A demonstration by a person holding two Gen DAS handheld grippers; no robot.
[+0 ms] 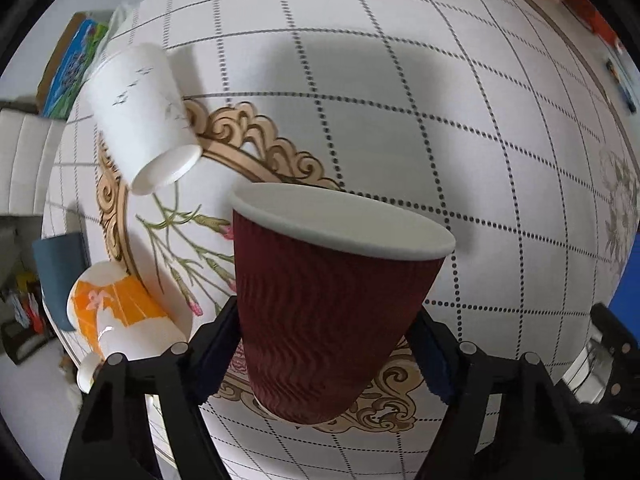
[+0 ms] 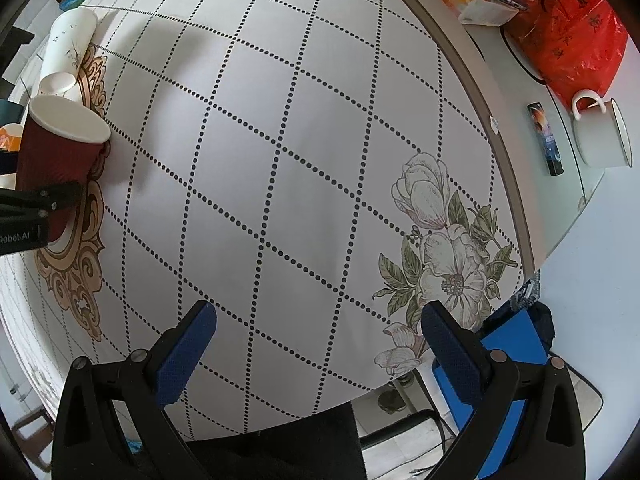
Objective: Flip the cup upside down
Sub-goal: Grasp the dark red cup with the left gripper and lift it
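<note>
A dark red ribbed paper cup (image 1: 328, 320) with a white rim stands mouth up and tilted. My left gripper (image 1: 324, 356) is shut on its lower body, one blue pad on each side, and the cup looks lifted off the table. The same cup (image 2: 56, 152) and the left gripper's black fingers (image 2: 44, 200) show at the far left of the right wrist view. My right gripper (image 2: 318, 354) is open and empty above the near part of the table.
A white paper cup (image 1: 140, 116) stands upside down at the back left. An orange and white mug (image 1: 116, 320) lies on its side at the left. The round table (image 2: 300, 140) has a patterned cloth. A white mug (image 2: 600, 136), a small tube (image 2: 546, 140) and a red bag (image 2: 576, 28) sit at the right.
</note>
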